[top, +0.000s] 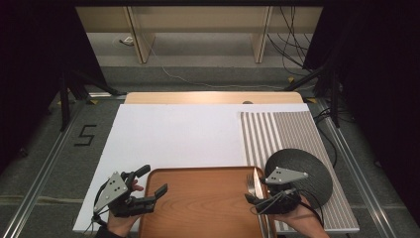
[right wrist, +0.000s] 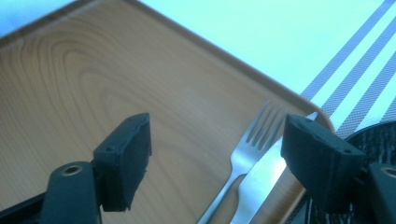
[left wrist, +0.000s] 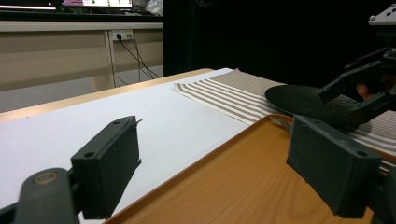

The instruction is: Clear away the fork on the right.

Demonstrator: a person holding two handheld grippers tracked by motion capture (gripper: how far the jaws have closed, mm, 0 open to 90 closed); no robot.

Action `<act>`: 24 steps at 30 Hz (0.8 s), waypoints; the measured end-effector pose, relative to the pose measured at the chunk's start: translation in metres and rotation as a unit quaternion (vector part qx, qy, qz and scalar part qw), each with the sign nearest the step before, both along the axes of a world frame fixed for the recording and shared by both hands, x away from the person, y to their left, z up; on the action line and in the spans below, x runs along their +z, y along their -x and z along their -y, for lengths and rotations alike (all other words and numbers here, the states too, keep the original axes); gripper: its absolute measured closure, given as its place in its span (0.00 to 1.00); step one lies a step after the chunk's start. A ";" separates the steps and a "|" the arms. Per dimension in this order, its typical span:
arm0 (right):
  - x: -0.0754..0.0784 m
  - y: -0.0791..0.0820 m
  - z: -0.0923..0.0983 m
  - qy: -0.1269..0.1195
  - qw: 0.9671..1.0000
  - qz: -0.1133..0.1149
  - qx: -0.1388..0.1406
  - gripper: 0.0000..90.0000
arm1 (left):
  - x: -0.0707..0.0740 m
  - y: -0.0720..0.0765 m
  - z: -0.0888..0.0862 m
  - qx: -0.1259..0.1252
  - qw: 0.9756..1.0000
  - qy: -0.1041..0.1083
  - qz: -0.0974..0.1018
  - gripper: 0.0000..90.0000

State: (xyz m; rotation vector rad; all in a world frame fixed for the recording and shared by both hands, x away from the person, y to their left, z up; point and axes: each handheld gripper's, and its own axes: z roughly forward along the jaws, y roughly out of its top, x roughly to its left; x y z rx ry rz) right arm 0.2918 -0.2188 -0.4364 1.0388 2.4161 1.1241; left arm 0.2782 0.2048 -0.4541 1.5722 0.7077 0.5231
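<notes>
A fork [right wrist: 252, 154] and a knife [right wrist: 264, 179] are seen lying side by side along the right edge of a wooden tray [top: 198, 198], the knife partly resting on the tray's rim, tines and blade tip pointing away from the person. The right tool [top: 265, 196] is held just above them with its jaws standing wide, nothing between the pads; the fork lies under the gap, nearer the right-hand jaw in the right gripper view. The left tool [top: 148, 194] is likewise spread wide and empty, hovering over the tray's left edge. Both pieces of cutlery are judged to be thin, stiff, smooth metal, light but slippery and lying flat, so little is offered for the pads to catch; a grip across the narrow neck or handle of the fork, taken from the sides, is judged best. Apart from the cutlery, the tray holds nothing. A dark round plate [top: 302, 171] sits just beside it on a striped placemat [top: 287, 131], and is also bare, on the white surface [top: 173, 134].
</notes>
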 end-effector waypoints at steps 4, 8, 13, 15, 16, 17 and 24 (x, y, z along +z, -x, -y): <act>0.002 -0.001 0.004 -0.013 1.000 0.003 -0.024 0.25 | 0.000 0.000 0.000 0.000 1.000 0.001 0.000 0.18; 0.004 -0.001 0.009 -0.025 0.999 0.012 -0.038 0.24 | 0.000 0.000 0.000 -0.001 1.000 0.001 0.000 0.18; 0.007 -0.001 0.020 -0.046 0.997 0.022 -0.057 0.23 | 0.000 0.000 0.000 -0.001 1.000 0.000 0.000 0.18; 0.009 -0.001 0.023 -0.053 0.996 0.026 -0.064 0.22 | 0.000 0.000 0.000 -0.001 1.000 0.000 0.000 0.18; 0.009 -0.001 0.025 -0.055 0.996 0.026 -0.066 0.22 | 0.000 0.000 0.000 -0.001 1.000 -0.001 -0.001 0.18; 0.010 -0.001 0.027 -0.059 0.995 0.029 -0.071 0.22 | 0.000 0.000 0.001 -0.001 1.000 -0.001 -0.001 0.18; 0.011 -0.003 0.039 -0.075 0.992 0.025 -0.093 0.21 | 0.000 0.000 0.000 0.000 1.000 -0.001 -0.001 0.18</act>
